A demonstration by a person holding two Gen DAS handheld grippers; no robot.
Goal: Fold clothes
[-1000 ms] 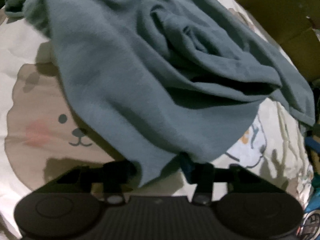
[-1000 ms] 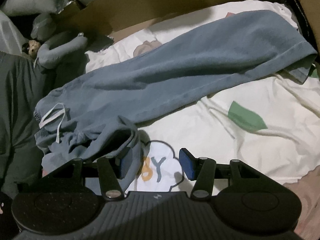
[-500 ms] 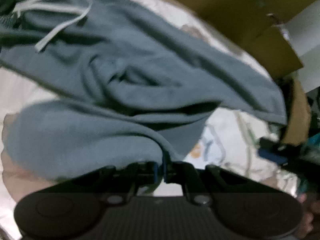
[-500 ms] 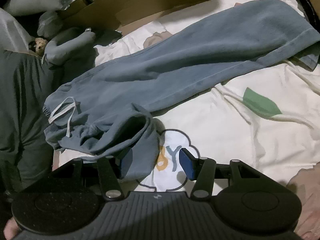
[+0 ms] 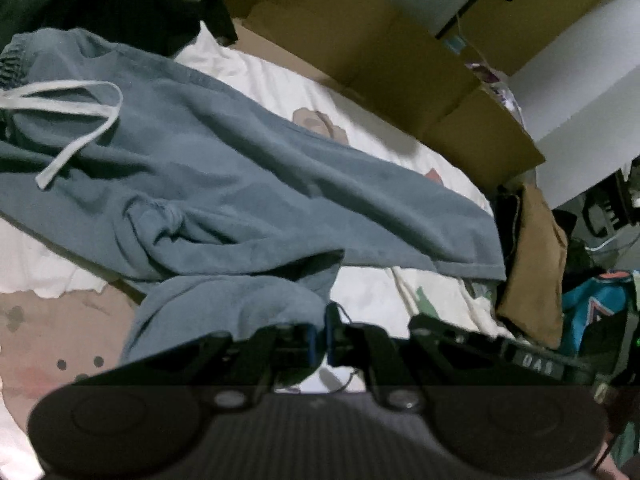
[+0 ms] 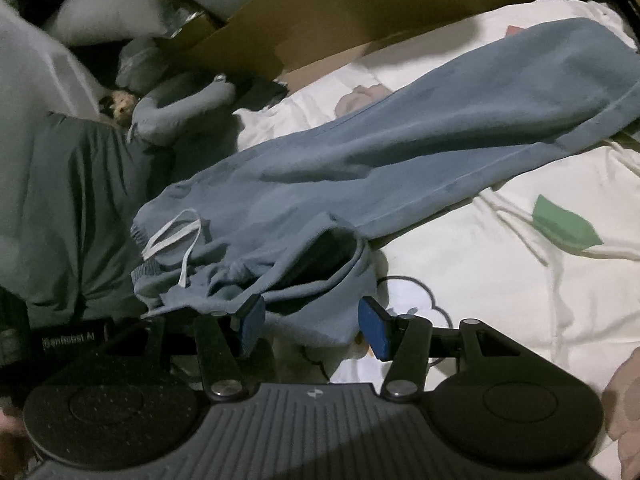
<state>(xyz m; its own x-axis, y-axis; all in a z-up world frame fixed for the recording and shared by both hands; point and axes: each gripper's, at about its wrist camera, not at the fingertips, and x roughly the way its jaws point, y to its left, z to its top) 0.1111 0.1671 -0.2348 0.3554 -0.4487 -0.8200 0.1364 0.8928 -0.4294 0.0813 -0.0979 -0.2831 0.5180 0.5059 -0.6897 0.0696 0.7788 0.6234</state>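
Across the whole lower field of both views lies the bedsheet (image 6: pixel 500 272), white with cartoon prints: a green leaf shape at 3 o'clock in the right wrist view, a tan animal patch at 8 o'clock in the left wrist view. Cardboard boxes (image 5: pixel 400 68) run along the bed's far edge, from 12 to 2 o'clock in the left wrist view. A dark green garment (image 6: pixel 68 208) is heaped at 9 o'clock in the right wrist view, with a grey plush toy (image 6: pixel 176 108) just beyond it at 10 o'clock.

Blue-grey sweatpants (image 6: pixel 400 152) are spread on the sheet. One leg stretches flat toward 2 o'clock in the right wrist view, its hem near the bed edge. The waistband is bunched at 9 o'clock, white drawstring (image 6: pixel 176 236) looped on top. The other leg is doubled back toward the camera, its hem open like a mouth at 6 o'clock.

A brown cloth (image 5: pixel 536 264) hangs off the bed edge at 3 o'clock in the left wrist view.

Left gripper (image 5: pixel 320 340): blue pads pressed together, clenched on a fold of the sweatpants' near leg, fabric draping over the left finger.

Right gripper (image 6: pixel 312 328): jaws spread wide, nothing pinched. The near leg's cuff lies between and just beyond the pads; whether the cloth touches them I cannot tell.
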